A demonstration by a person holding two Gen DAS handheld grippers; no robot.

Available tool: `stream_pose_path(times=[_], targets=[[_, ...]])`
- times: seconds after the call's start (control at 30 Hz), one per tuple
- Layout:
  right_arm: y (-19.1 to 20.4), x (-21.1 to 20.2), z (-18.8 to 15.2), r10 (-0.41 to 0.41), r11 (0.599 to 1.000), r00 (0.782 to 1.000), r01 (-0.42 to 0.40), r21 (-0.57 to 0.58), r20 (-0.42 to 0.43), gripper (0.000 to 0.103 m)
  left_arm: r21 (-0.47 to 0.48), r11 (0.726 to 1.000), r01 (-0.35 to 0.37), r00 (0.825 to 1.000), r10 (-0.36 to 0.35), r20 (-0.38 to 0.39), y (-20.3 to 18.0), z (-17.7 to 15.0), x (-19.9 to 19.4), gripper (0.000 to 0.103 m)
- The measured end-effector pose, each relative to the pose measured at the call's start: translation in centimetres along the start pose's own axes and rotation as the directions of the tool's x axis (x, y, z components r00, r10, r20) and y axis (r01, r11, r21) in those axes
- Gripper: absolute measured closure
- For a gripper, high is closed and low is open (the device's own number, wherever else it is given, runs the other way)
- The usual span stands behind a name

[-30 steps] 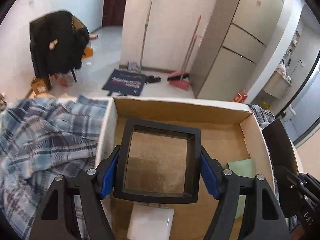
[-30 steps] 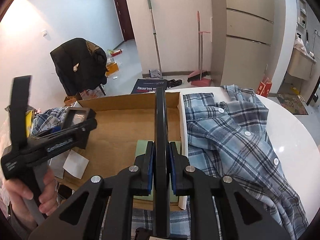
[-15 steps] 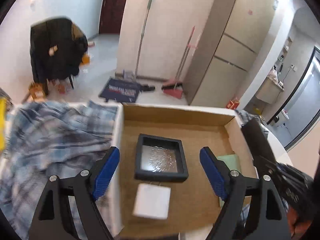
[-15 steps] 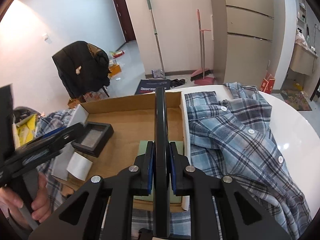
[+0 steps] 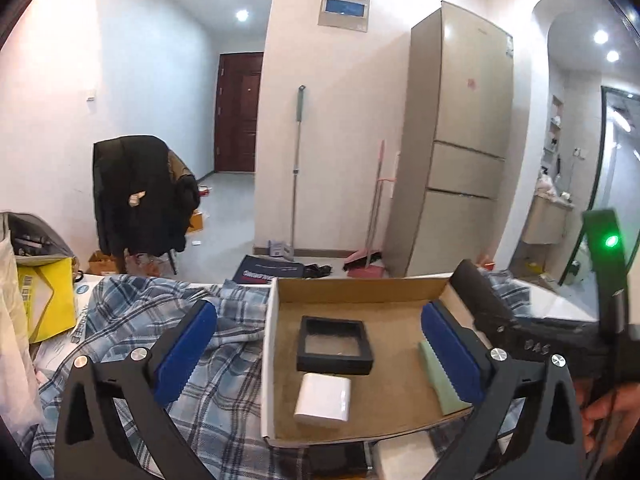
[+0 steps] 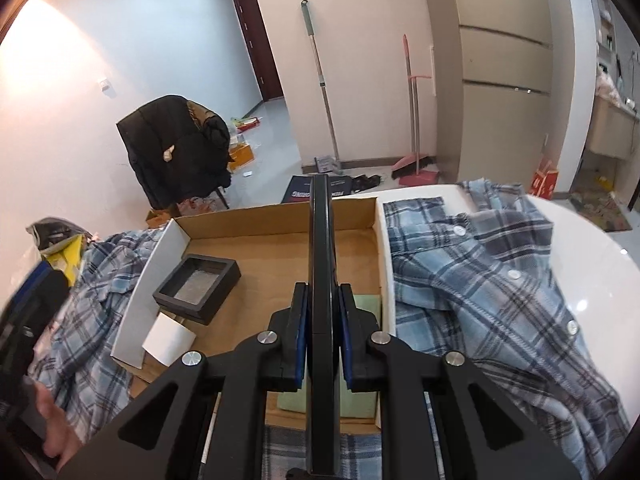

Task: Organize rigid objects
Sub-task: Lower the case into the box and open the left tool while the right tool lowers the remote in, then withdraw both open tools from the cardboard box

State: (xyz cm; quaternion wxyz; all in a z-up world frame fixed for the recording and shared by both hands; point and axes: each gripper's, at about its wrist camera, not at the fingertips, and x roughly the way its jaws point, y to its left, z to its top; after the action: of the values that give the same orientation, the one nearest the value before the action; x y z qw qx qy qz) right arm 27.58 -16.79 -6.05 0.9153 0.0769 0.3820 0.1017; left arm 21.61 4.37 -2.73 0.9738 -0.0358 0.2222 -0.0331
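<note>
— Left gripper (image 5: 320, 354) stands with its blue-padded jaws spread wide and nothing between them, raised above the shallow brown cardboard box (image 5: 360, 290). Which step would you say is in hand?

— Placement, judging by the layout. Inside the box, toward its left side, lies a square black frame with a clear film centre (image 5: 334, 346), flat on the floor, and a small white rectangular block (image 5: 323, 400) sits just in front of it. Neither is touched by the left tool.

— And the right gripper (image 6: 323, 340)?

— Clamped firmly on a thin flat black panel (image 6: 320, 248) held edge-on and upright, above the box's right half. Beneath it lies a pale green flat pad (image 6: 368, 304), against the right wall.

— So the panel goes in next?

— Probably. It would need tilting flat and lowering into the bare cardboard between frame and green pad, with the jaws parting only once it rests there. Free space looks narrow, so the panel may overlap the pad.

— Surroundings?

— Rumpled blue plaid shirt (image 6: 500, 280) lies on the white table (image 6: 592, 264) on both sides of the box.
</note>
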Motion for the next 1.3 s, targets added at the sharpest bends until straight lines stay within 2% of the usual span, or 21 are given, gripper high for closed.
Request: stream_pose_path(times=[0.1,0.17,0.23,0.33,0.47,0.57,0.63,0.73,0.87,0.9,0.93,1.03,1.17,1.27,1.3], targets=[[-0.1,0.4,-0.2,-0.043,0.999,0.999,0.043,-0.012,0.013,0.09,0.042,0.999,-0.02,1.0,0.02,-0.008,-0.1,-0.6,0.9,0.0],[-0.3,1.1,-0.4,-0.042,0.999,0.999,0.042,-0.013,-0.008,0.09,0.052,0.998,-0.036,0.999,0.037,-0.016,0.1,-1.2,1.6,0.0],[-0.6,1.7,-0.6,-0.031,0.999,0.999,0.031,0.008,-0.032,0.09,0.032,0.999,-0.04,0.998,0.041,-0.037,0.4,-1.5,2.1,0.0],[-0.6,1.9,-0.7,-0.042,0.999,0.999,0.042,0.007,-0.035,0.09,-0.007,1.0,-0.004,0.999,0.004,-0.052,0.8,-1.7,2.1,0.0],[-0.2,1.3,-0.7,-0.084,0.996,0.996,0.084,-0.023,0.016,0.09,-0.014,0.999,-0.033,0.999,0.032,-0.039,1.0,-1.8,1.8,0.0],[0.1,0.4,-0.5,-0.077,0.996,0.996,0.079,-0.031,0.038,0.089,-0.051,0.997,-0.065,0.996,0.061,-0.072,1.0,-1.7,1.6,0.0],[0.1,-0.3,-0.2,-0.075,0.997,0.997,0.076,-0.016,0.034,0.089,-0.056,0.997,-0.058,0.998,0.056,-0.04,0.8,-1.3,0.6,0.0],[-0.2,-2.6,0.4,-0.081,0.997,0.995,0.079,0.025,0.063,0.089,-0.048,0.995,-0.091,0.996,0.092,0.017,0.4,0.3,-1.6,0.0],[0.1,-5.3,0.9,-0.14,0.99,0.989,0.141,-0.008,0.048,0.089,-0.018,0.995,-0.097,0.995,0.097,-0.002,0.0,2.0,-3.4,0.0],[0.1,-6.0,0.7,-0.165,0.986,0.986,0.166,-0.025,0.034,0.089,0.011,0.992,-0.127,0.992,0.128,-0.014,-0.4,2.3,-4.0,0.0],[0.1,-6.6,0.5,-0.162,0.986,0.986,0.163,-0.031,0.032,0.089,0.031,0.99,-0.141,0.99,0.141,-0.011,-0.7,2.3,-4.9,0.0],[-0.3,-9.1,-0.6,-0.111,0.994,0.993,0.112,-0.017,0.043,0.089,0.036,0.995,-0.091,0.996,0.09,0.026,-1.2,1.9,-7.9,0.0],[0.4,-12.4,-1.5,-0.084,0.996,0.993,0.086,-0.028,0.079,0.089,0.056,0.996,-0.074,0.994,0.069,0.082,-2.3,0.8,-12.0,0.0],[1.4,-14.7,-2.3,-0.06,0.996,0.993,0.066,-0.055,0.103,0.089,0.045,0.991,-0.124,0.985,0.118,0.122,-2.5,-0.2,-14.8,0.0],[1.6,-15.4,-2.7,-0.052,0.997,0.992,0.058,-0.052,0.112,0.089,0.03,0.992,-0.12,0.983,0.114,0.143,-2.4,-0.6,-15.6,0.0]])
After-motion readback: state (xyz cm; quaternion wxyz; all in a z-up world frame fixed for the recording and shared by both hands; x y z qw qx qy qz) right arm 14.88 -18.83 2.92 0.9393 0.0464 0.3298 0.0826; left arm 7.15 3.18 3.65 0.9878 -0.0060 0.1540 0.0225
